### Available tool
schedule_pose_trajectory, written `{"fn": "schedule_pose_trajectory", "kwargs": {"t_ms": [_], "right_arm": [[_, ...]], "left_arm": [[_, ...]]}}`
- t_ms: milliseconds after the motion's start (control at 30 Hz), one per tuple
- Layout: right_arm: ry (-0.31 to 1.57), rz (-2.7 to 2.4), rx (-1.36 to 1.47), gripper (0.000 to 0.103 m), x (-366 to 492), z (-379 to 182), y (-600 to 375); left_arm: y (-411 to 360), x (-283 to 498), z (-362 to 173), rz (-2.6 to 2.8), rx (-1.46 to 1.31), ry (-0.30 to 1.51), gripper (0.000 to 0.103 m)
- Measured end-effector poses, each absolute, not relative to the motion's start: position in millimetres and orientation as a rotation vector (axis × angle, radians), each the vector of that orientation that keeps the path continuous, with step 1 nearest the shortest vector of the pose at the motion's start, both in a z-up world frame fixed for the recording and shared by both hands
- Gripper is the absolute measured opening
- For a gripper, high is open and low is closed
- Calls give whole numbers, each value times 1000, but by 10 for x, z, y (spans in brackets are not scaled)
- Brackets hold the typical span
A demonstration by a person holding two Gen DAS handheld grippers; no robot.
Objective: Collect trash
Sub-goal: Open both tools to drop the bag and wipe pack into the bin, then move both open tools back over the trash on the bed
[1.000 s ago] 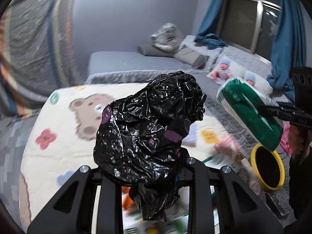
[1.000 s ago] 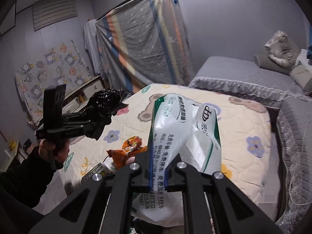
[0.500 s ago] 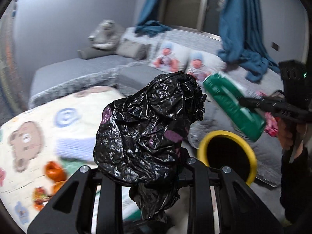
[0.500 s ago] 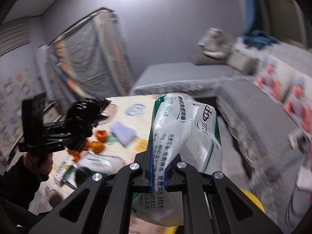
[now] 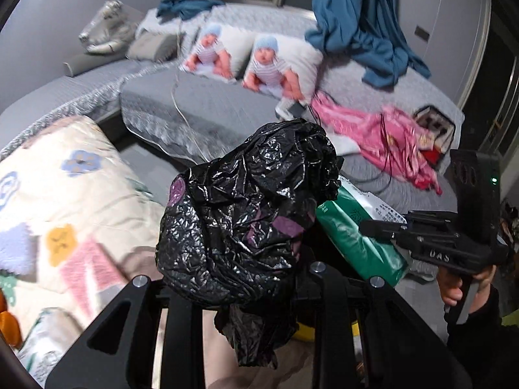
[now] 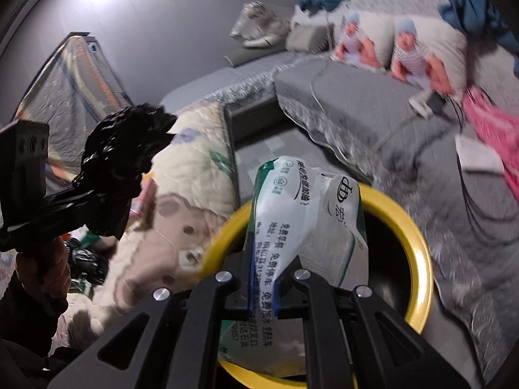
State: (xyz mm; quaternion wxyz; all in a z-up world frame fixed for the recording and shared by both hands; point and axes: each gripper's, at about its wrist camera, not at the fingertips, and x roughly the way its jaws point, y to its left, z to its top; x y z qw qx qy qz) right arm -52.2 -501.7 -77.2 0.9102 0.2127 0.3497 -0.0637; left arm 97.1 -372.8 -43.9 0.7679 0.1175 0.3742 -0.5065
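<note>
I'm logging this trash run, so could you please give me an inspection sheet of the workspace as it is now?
Surface: cartoon blanket beside grey bedding.
Job's things: black bag in left gripper; white-green packet in right gripper, above yellow bin.
Clutter: wrappers and an orange thing on the blanket; pink cloth.
Grippers: both shut on their loads.
Cables: white cord and black wires across the bedding.
Surroundings: baby-print pillows, blue curtain, grey wall.
</note>
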Motion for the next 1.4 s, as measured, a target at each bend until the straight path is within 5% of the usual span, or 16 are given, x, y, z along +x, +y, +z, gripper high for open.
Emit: {"fn": "schedule_pose_trajectory", "kwargs": {"t_ms": [533,667,700,800,1000,1400], "right_arm": [[839,-198,467,9,-609,-1026,-5203],[866,-234,431,31,-580,-1019,-5202],[866,-236,436,34,-583,-1016,-5216],[843,-253,442,57,-611,-961,-5249],[767,-303,442,62,-734,-765,-5283],[462,-250,318,75,-757,-177,-4833]], "left_arm": [[-4525,833,-871,-1118,332,894,28],[-4484,875,-813,-1088,299,867,73],[-4458,890,-795,-1084,285,859,76],[-4409,948,-737,-1067,261,856,81],[-4082,1055,-537,-1036,156,800,91],[-2459,1230,308,-882,38,585,94]]}}
